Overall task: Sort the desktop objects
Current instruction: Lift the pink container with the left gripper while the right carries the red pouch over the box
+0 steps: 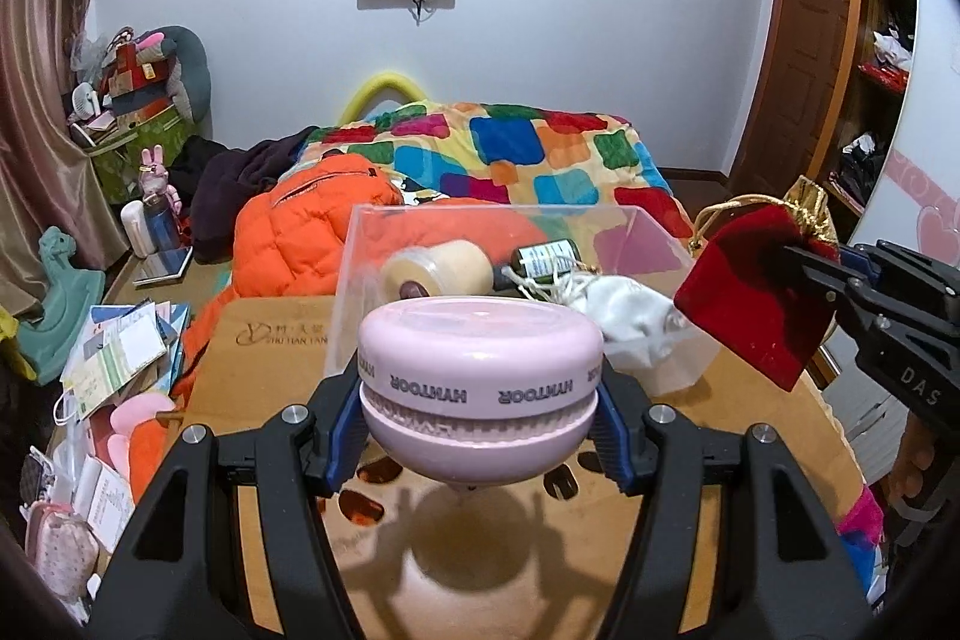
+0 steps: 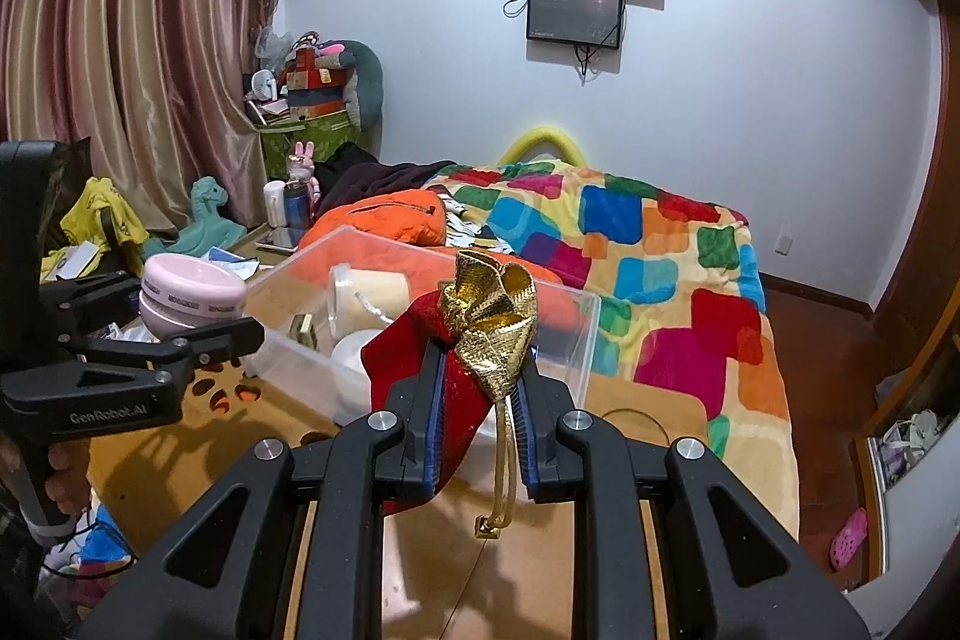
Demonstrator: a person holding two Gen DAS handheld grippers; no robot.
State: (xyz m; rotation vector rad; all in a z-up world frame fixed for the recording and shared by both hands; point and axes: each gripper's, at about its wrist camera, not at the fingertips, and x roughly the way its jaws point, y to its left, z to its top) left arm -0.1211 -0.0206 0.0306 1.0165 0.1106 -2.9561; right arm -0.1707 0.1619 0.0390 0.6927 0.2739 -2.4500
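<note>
My left gripper (image 1: 480, 400) is shut on a round pink case (image 1: 480, 376) lettered HYMTOOR, held above the wooden table (image 1: 480, 580). The same case (image 2: 192, 298) shows at the left of the right wrist view. My right gripper (image 2: 480, 364) is shut on a red velvet pouch (image 2: 414, 358) with a gold top and gold cord; the pouch (image 1: 756, 292) also hangs at the right in the left wrist view. Ahead of both stands a clear plastic box (image 1: 360, 268) holding a cream roll (image 1: 432, 274), a dark bottle (image 1: 546, 259) and a white cloth bag (image 1: 624, 316).
Beyond the table lies a bed with an orange jacket (image 1: 300, 232) and a colourful quilt (image 2: 660, 250). Papers and soft toys (image 1: 120, 358) crowd the left side. A hand (image 2: 60, 478) holds the left tool's grip. A wooden cabinet (image 1: 882, 70) stands at the right.
</note>
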